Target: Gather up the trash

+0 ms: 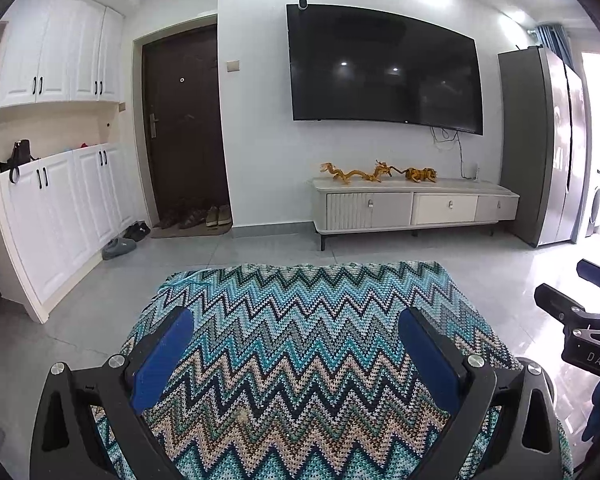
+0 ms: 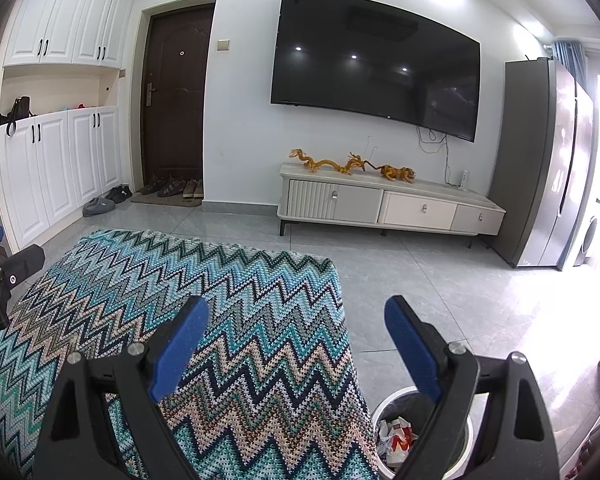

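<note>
My left gripper (image 1: 296, 320) is open and empty, held above a table covered with a zigzag knitted cloth (image 1: 300, 360). My right gripper (image 2: 296, 312) is open and empty, over the cloth's right edge (image 2: 240, 320). A round white trash bin (image 2: 384, 404) with a dark liner stands on the floor below the right gripper, beside the table. Crumpled white and red wrappers (image 2: 396, 438) lie inside it. The right gripper also shows at the right edge of the left wrist view (image 1: 580, 320). No loose trash shows on the cloth.
A white TV cabinet (image 2: 392, 208) with yellow dragon figures (image 2: 324, 164) stands against the far wall under a large TV (image 2: 376, 64). A grey fridge (image 2: 540, 168) is at the right. White cupboards (image 2: 60, 160), a dark door (image 2: 176, 92) and shoes (image 2: 172, 188) are at the left.
</note>
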{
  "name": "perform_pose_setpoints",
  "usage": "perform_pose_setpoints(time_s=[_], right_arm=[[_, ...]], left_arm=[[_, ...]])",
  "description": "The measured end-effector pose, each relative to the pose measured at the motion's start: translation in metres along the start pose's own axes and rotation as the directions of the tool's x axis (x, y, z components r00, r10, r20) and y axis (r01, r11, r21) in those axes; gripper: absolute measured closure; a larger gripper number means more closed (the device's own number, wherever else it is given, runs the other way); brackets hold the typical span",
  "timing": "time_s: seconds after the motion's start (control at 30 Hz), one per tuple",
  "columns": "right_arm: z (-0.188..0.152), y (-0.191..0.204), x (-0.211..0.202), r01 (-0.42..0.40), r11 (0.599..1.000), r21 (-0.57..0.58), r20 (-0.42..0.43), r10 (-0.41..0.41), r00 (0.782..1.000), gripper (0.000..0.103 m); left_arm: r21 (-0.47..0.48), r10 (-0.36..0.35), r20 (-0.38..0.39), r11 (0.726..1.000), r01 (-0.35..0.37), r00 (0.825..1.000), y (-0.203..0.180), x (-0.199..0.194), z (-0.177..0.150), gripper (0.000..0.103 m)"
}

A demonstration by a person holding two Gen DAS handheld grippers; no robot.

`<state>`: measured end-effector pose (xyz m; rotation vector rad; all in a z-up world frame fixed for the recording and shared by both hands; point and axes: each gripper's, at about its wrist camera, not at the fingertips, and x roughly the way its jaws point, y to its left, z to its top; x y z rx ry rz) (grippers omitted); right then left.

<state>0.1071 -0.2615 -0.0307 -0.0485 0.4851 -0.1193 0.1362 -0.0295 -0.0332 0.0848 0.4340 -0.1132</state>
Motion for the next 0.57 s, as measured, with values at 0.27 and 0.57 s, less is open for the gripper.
perform_pose_setpoints(time_s=[0.27,0.57], right_arm=[[-0.0005,0.0001,-0.0004,0.002,1.000,-0.004,0.002,-0.002,1.000,0.013],[-0.0003,-0.0011,-0.0014,0.004,1.000,-0.005,0.000,-0.004,1.000,0.013]], left_arm=[[-0.006,-0.004,-0.005,1.000,0.004,1.000,0.0017,0.0001,-0.0001,0.000],[-0.015,-0.011,-0.011,1.000,0.011,1.000,0.0023,0.0009,-0.0003,0.000]])
